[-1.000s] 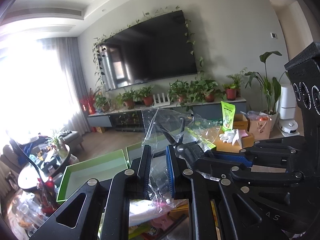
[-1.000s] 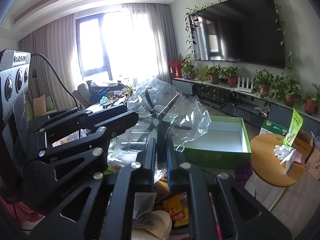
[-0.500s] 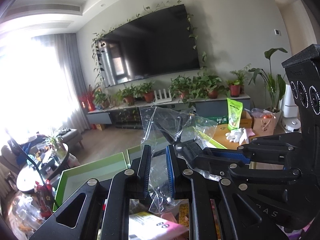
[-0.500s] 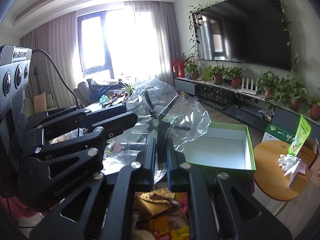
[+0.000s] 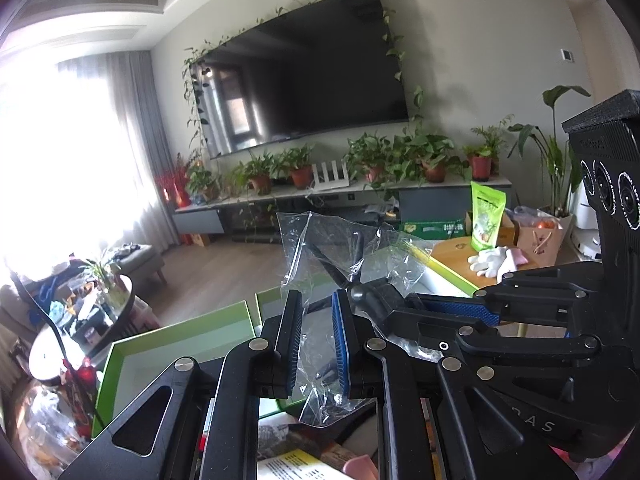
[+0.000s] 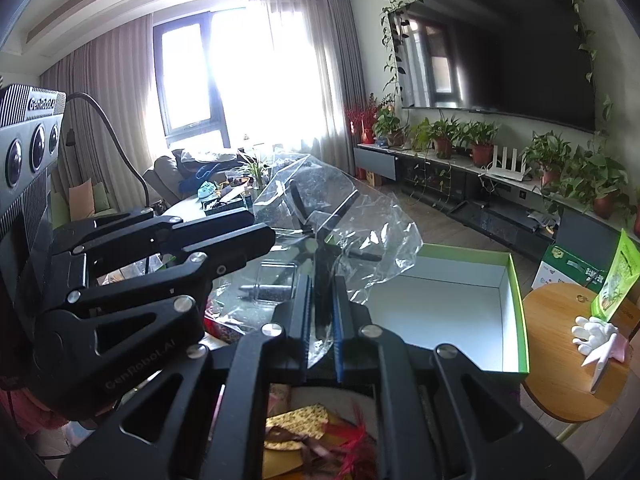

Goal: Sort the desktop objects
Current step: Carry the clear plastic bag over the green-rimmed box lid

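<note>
A clear plastic bag [image 5: 340, 248] with a black scissor-like tool inside hangs in the air between both grippers. My right gripper [image 6: 322, 304] is shut on the bag [image 6: 340, 216] and the dark tool in it. My left gripper [image 5: 316, 324] has its jaws slightly apart with the bag's lower film passing between them; it shows at the left of the right wrist view as a black arm [image 6: 160, 248]. The right gripper crosses the left wrist view at the right [image 5: 440, 308]. Green open boxes [image 5: 168, 344] [image 6: 516, 312] lie below.
A round wooden side table [image 6: 560, 352] holds white gloves [image 6: 592, 332] and a green pouch [image 5: 486, 216]. Mixed packets and small items lie under the grippers [image 6: 312, 436]. A cluttered round table [image 5: 80, 304] stands at left. TV unit with potted plants lines the far wall.
Both grippers with the bag have risen and tilted up a little; the boxes and clutter below have slid lower in view. The grip on the bag looks the same.
</note>
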`<state>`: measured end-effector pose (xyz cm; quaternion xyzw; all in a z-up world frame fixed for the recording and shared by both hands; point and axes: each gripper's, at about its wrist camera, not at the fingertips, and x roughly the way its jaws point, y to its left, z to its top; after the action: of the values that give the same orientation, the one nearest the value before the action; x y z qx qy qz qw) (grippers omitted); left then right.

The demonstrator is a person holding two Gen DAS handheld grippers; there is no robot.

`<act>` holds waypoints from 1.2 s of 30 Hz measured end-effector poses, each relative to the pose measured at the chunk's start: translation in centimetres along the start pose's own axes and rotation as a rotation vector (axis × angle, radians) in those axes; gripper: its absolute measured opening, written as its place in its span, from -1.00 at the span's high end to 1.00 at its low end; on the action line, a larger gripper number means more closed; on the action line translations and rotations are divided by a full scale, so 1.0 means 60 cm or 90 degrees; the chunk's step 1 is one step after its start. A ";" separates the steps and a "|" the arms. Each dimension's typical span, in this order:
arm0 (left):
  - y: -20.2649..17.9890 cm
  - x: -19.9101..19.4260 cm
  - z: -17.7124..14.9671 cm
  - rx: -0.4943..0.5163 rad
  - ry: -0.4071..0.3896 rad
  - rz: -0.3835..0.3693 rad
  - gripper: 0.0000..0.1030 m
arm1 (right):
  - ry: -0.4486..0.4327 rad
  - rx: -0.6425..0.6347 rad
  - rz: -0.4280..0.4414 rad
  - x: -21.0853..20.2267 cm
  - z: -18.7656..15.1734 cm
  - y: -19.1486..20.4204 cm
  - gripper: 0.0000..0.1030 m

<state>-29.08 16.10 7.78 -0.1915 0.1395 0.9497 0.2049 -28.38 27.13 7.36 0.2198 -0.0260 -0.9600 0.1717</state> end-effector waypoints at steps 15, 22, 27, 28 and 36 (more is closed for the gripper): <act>0.016 0.029 0.048 0.048 0.034 0.022 0.71 | -0.012 0.016 0.032 0.043 0.033 -0.021 0.80; 0.021 0.035 0.060 0.064 0.024 0.028 0.71 | -0.019 0.005 0.027 0.043 0.047 -0.016 0.80; 0.022 0.059 0.043 0.045 0.054 0.015 0.71 | 0.000 0.004 0.017 0.058 0.042 -0.023 0.80; 0.020 0.064 0.037 0.043 0.063 0.015 0.71 | 0.007 0.005 0.017 0.060 0.036 -0.020 0.80; 0.013 0.121 -0.007 0.031 0.169 -0.006 0.71 | 0.063 0.019 0.019 0.110 0.005 -0.041 0.80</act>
<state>-35.42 17.70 4.49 -0.3113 0.1874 0.9113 0.1935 -34.87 27.18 4.58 0.2692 -0.0349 -0.9448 0.1837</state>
